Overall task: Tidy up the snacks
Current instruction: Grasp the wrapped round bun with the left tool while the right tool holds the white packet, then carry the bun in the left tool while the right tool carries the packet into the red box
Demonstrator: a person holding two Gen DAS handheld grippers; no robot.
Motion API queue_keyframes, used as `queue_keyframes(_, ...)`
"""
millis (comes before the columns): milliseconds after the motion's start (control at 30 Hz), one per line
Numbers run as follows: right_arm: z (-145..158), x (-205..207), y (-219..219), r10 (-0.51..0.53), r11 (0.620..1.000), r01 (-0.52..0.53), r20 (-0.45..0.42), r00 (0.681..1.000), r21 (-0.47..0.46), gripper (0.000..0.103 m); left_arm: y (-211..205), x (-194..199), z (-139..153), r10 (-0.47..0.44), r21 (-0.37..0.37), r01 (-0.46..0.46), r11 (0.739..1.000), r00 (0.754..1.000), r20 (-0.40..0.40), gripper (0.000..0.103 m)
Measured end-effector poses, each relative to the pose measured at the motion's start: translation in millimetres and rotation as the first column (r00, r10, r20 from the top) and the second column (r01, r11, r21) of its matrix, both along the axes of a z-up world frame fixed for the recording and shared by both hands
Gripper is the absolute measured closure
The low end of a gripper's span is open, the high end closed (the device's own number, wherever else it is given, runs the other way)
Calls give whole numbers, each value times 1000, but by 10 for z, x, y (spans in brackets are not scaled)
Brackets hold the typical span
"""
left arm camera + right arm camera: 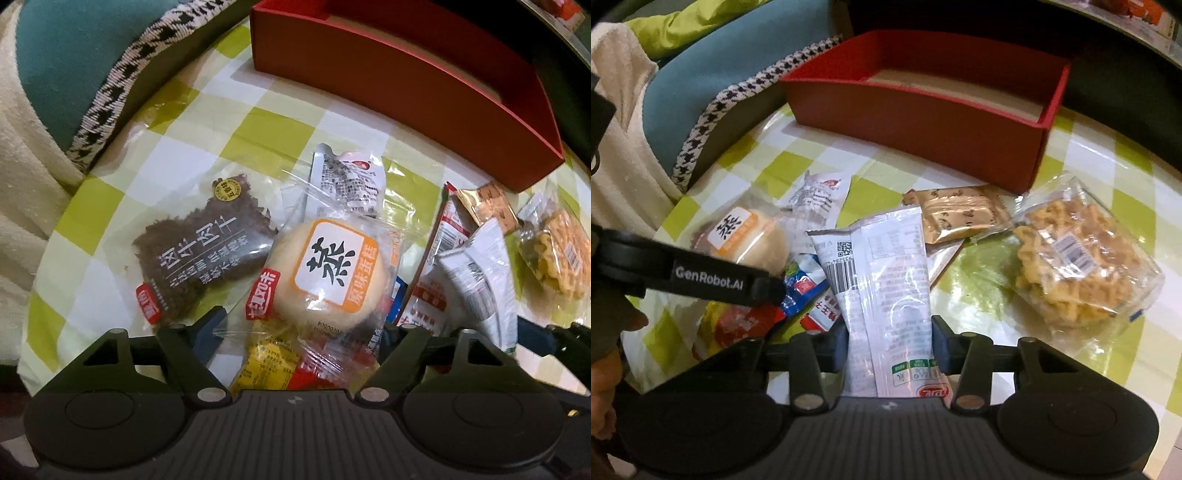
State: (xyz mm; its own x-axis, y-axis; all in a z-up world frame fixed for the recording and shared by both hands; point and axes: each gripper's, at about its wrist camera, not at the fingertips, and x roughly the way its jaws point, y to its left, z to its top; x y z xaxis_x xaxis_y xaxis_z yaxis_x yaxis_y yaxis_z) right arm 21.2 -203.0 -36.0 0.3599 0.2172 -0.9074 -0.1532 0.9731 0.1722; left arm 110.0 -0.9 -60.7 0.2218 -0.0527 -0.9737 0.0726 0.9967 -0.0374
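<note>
A round steamed cake in a clear wrapper (328,269) lies on top of a snack pile, and my left gripper (303,328) is shut on it, a pad against each side of the wrapper. Yellow and red packets (269,365) lie under it. My right gripper (890,343) is shut on a long white packet (882,273) with a barcode, which also shows in the left wrist view (476,273). In the right wrist view, one of the left gripper's fingers (713,277) crosses in front of the cake (746,236). The open red box (923,122) stands behind the pile.
A dark beef jerky packet (199,258) lies left of the cake. A waffle bag (1078,266) and a gold packet (960,214) lie to the right. A green-and-white checked cloth (184,122) covers the table. A teal cushion with houndstooth trim (74,66) borders the left edge.
</note>
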Motion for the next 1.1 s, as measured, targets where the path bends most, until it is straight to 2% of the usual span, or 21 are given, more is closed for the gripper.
queue_keyframes(533,308,-290,-57,15,1000,-16,69,997,25,48,114,-363,380,15,16,-16,1000,999,52,28)
queue_keyframes(633,299,-291,-40,20,1000,-21,66,998,15,48,89,-393,382,7,28,-8,1000,999,52,29)
queue_keyframes(800,254,-288,-51,20,1000,-20,48,999,14,48,186,-403,308,-4,-10,4,1000,999,35,30)
queue_keyframes(900,246,-237,-58,12,1000,-13,44,999,21,48,249,-402,361,4,-51,-2,999,999,36,31)
queue_keyframes(1100,357,-125,-63,1,999,-5,75,997,55,48,183,-294,557,-1,-115,12,993,996,95,31)
